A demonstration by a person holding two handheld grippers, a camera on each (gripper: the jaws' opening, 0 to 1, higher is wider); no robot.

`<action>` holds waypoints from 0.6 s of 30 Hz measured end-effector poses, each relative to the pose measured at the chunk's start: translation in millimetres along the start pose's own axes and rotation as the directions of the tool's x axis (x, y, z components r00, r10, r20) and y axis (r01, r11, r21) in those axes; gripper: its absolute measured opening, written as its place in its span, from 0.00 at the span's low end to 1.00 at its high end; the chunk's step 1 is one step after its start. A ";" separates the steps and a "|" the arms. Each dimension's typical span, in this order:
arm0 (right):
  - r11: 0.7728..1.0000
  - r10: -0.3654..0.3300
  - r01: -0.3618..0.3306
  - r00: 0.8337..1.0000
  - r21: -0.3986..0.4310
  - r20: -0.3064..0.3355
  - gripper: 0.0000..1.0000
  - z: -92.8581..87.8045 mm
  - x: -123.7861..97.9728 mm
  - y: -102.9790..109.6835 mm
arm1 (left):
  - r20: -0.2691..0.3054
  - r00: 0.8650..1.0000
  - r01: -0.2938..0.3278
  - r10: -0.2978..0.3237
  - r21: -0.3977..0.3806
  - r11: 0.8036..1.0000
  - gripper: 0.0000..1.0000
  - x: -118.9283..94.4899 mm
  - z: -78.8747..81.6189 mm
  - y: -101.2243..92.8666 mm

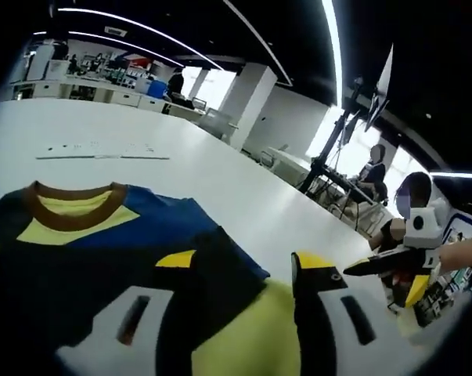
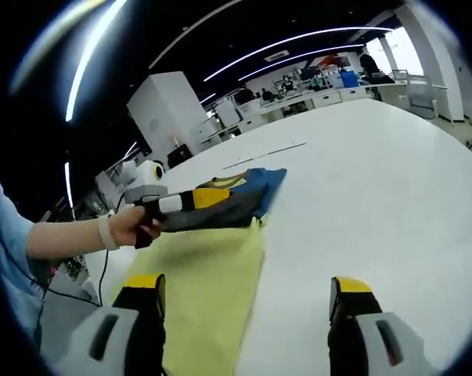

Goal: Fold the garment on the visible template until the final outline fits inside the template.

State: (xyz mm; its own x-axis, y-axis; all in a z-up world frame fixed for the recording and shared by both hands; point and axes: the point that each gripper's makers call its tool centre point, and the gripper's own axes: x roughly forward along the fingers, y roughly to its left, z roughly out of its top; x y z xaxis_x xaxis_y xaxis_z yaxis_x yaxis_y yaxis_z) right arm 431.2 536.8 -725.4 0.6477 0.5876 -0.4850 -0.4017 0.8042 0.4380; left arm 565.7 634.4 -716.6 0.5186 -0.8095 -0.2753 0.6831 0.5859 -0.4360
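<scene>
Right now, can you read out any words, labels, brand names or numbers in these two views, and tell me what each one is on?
No text can be read in either view.
T-shirt: blue with yellow panels and a brown collar, no print or label showing.
Marks on the white table beyond the shirt: too small and blurred to read.
Left gripper and right gripper: black, yellow and white, no legible lettering.

The left tool [image 1: 243, 276] has two black jaws with yellow tips, rising from pale grey bodies with dark slots. The right tool [image 2: 247, 304] is built the same: black jaws, yellow caps, grey slotted housings. Next to the left tool's black handle, the person's hand [image 2: 134, 225] wears a white wristband [image 2: 104, 233] and a light blue sleeve [image 2: 9, 251].
</scene>
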 end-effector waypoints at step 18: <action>0.998 0.036 -0.035 0.999 -0.059 0.005 0.87 15.1 12.3 25.6 | 0.073 0.988 -0.142 0.136 0.085 0.986 0.60 -102.4 23.1 51.8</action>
State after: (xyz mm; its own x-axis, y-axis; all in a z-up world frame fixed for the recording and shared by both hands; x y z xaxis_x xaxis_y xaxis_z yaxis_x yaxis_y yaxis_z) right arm 438.6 563.2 -708.7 0.6360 0.6154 -0.4655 -0.4617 0.7869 0.4095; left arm 559.8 748.6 -691.2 0.6426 -0.7174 -0.2691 0.6436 0.6960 -0.3183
